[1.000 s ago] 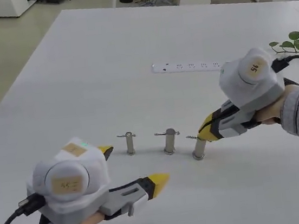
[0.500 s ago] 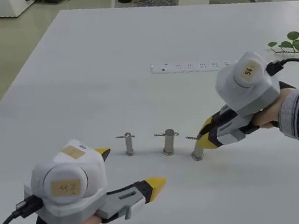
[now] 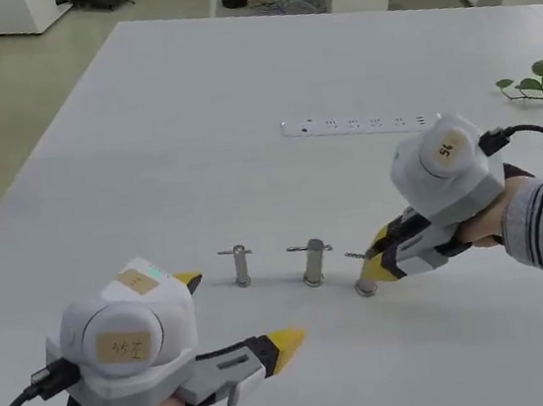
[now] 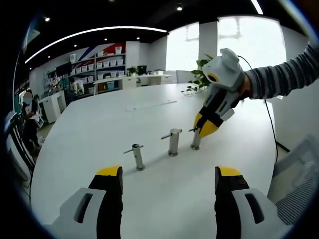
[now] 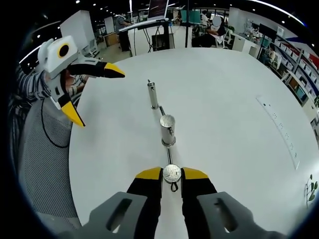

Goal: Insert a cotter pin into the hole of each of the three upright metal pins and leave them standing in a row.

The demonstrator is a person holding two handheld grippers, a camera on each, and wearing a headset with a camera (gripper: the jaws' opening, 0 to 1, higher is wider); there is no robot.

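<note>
From the head view, three metal pins stand in a row on the white table (image 3: 174, 136). The first pin (image 3: 241, 267) and middle pin (image 3: 313, 263) each carry a cotter pin (image 3: 306, 248) crosswise near the top, so those two look finished. The right claw (image 3: 376, 256) sits against the third pin (image 3: 364, 281). There the last cotter pin (image 3: 353, 254) pokes out on the side away from the claw, likely pushed through from the claw's side. The left claw (image 3: 237, 308) hovers nearer the person, jaws wide apart and empty, probably held back to leave room. The left gripper view shows the same row beyond its own spread jaws, with the right claw (image 4: 203, 127) tipped down onto the third pin (image 4: 196, 140). In the right gripper view the jaws are drawn close on either side of the third pin (image 5: 172, 173). The loop end of the last cotter pin (image 5: 173, 187) lies between them, but I cannot tell whether they pinch it.
</note>
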